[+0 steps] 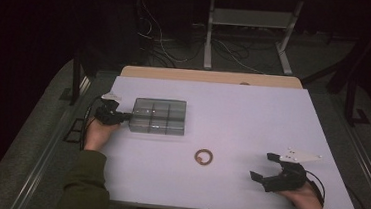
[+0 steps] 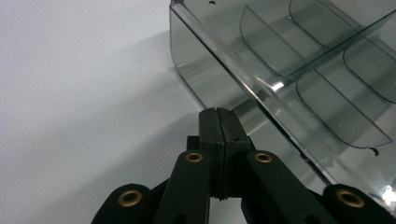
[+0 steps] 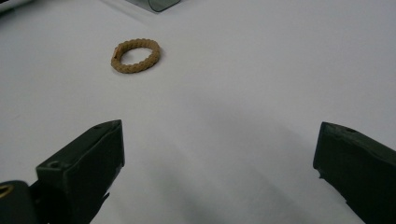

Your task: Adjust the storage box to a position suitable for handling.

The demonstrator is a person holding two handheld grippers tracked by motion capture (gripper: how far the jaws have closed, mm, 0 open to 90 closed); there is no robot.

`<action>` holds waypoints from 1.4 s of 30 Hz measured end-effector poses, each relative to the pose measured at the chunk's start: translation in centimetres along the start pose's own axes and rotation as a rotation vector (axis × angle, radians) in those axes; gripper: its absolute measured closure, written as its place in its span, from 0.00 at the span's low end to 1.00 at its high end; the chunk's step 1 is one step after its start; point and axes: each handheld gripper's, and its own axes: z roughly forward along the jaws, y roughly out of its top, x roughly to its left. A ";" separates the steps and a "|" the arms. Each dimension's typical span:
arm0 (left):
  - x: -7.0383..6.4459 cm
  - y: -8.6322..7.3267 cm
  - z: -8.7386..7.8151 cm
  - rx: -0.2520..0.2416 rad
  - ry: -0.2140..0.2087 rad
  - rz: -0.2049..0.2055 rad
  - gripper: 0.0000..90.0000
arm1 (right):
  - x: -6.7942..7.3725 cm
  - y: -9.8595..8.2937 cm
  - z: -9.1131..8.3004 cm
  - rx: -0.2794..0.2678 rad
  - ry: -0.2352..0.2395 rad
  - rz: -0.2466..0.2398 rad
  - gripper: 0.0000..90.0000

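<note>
The brown braided ring (image 1: 204,157) lies flat on the white table (image 1: 252,120), near the middle of its near half, well apart from everything else. In my right gripper view it sits ahead and to the left of my jaws, an open loop of knotted cord or beads; I cannot tell which at this sharpness. Farther off and to the left stands the clear compartment box (image 1: 158,116), six cells under tinted plastic, all of them looking empty.

To take the ring well, I judge I should bring my right gripper (image 1: 267,166) left and slightly farther in, drop low until one jaw is outside the band and the other inside the loop or across it, and close on a single strand. Pinching across the whole ring from above would likely squash it or let it skate on the smooth top. A low, flat approach with the jaw tips close to the table seems safest.

My right jaws stand wide apart, holding and touching nothing, with bare table between them. My left gripper (image 1: 120,114) sits at the box's left end; its jaws are pressed fully together with nothing between them, their tips just beside the box's wall (image 2: 219,74), perhaps touching it to steady the box.
</note>
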 end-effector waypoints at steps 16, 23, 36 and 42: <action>-0.1 0.1 0.1 -0.001 -0.014 -0.013 0.99 | 0.0 0.0 0.0 0.000 -0.001 -0.001 0.02; -0.9 0.5 0.7 0.002 -0.036 0.010 0.99 | 0.0 0.0 0.0 0.001 -0.002 0.002 0.02; -2.5 1.3 1.8 0.006 -0.071 0.050 0.99 | 0.0 0.0 0.0 0.000 -0.003 0.003 0.02; -3.4 1.6 2.3 0.009 -0.084 0.076 0.99 | 0.0 -0.1 0.0 -0.001 -0.003 0.002 0.02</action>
